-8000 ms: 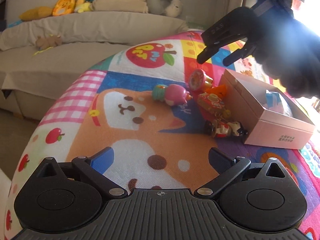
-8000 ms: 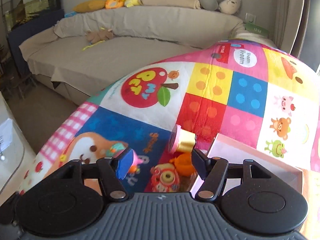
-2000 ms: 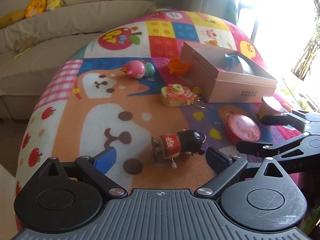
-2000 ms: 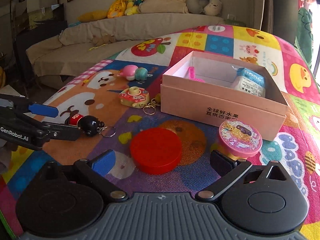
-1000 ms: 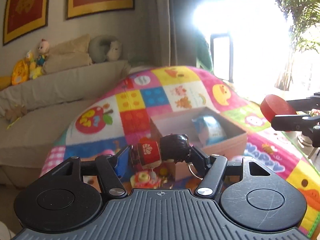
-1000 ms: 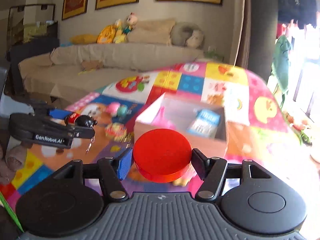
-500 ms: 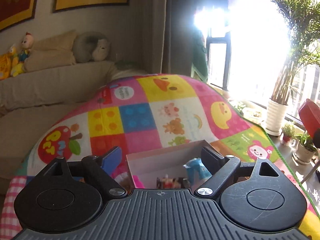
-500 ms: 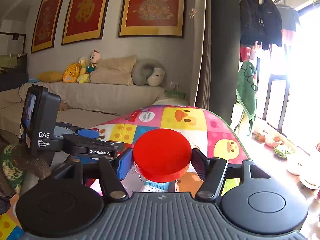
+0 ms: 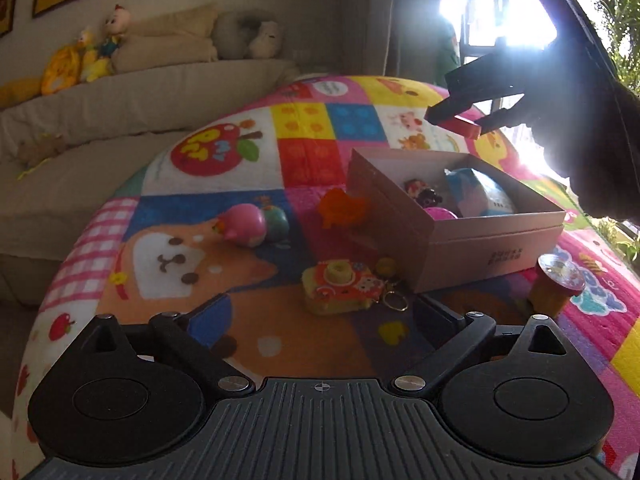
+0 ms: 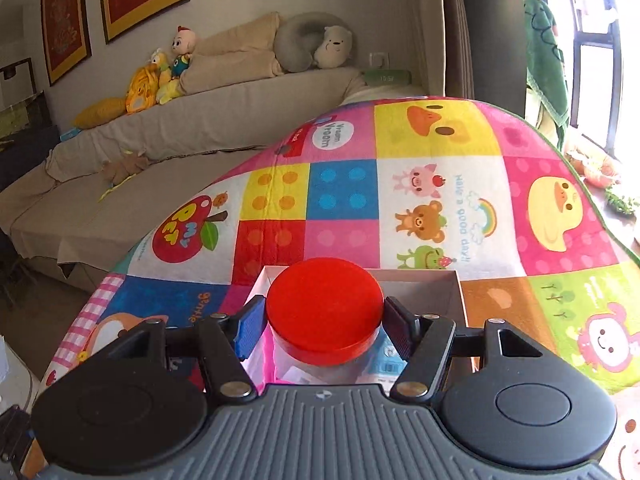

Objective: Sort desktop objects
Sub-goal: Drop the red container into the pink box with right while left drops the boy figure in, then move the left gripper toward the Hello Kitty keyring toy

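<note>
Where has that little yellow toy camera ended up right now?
In the left wrist view the toy camera lies on the play mat, just ahead of the left gripper, beside the near left corner of the cardboard box.

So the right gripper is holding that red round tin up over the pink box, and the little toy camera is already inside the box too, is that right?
Not quite. The toy camera is not inside the pink box; the left wrist view shows it lying on the mat in front of the box. The rest holds: the right gripper is holding the red round tin up over the box.
</note>
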`<action>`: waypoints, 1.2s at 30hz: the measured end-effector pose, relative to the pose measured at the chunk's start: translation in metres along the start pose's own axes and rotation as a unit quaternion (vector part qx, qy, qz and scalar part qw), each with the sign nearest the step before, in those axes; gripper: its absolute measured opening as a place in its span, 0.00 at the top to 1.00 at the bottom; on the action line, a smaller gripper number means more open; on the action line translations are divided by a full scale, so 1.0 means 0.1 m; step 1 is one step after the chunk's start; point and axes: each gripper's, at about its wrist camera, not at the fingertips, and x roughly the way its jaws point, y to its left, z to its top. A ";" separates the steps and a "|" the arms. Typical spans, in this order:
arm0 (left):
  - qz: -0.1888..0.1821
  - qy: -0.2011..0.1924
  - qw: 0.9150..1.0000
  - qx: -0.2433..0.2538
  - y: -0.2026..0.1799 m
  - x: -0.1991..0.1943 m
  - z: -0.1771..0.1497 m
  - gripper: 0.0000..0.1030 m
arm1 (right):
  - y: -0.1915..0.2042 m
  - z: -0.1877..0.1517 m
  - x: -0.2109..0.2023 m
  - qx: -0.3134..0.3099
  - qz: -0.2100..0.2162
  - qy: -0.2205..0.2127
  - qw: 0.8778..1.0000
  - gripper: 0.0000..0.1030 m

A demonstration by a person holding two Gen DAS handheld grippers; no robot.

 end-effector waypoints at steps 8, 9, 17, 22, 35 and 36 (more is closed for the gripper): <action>-0.008 0.019 0.999 -0.036 0.13 0.08 -0.09 0.02 | 0.01 -0.12 0.04 -0.033 -0.028 0.013 0.999 0.33; -0.011 0.020 0.999 -0.036 0.13 0.08 -0.09 0.02 | -0.01 -0.16 -0.04 -0.038 -0.030 0.009 0.999 0.32; 0.001 0.019 1.000 -0.013 0.02 0.08 -0.09 0.02 | -0.27 -0.88 -0.92 -0.022 -0.009 -0.007 1.000 0.24; 0.002 0.025 1.000 -0.003 -0.07 0.14 -0.04 0.02 | -0.26 -1.40 -1.10 -0.034 -0.036 -0.011 0.999 0.22; -0.065 0.055 0.996 0.017 -0.04 0.64 0.35 0.01 | -0.34 -1.90 -1.09 0.024 -0.042 -0.036 0.998 0.08; -0.073 0.062 0.995 0.023 -0.04 0.69 0.34 0.01 | -0.34 -1.90 -1.09 0.025 -0.042 -0.037 0.998 0.06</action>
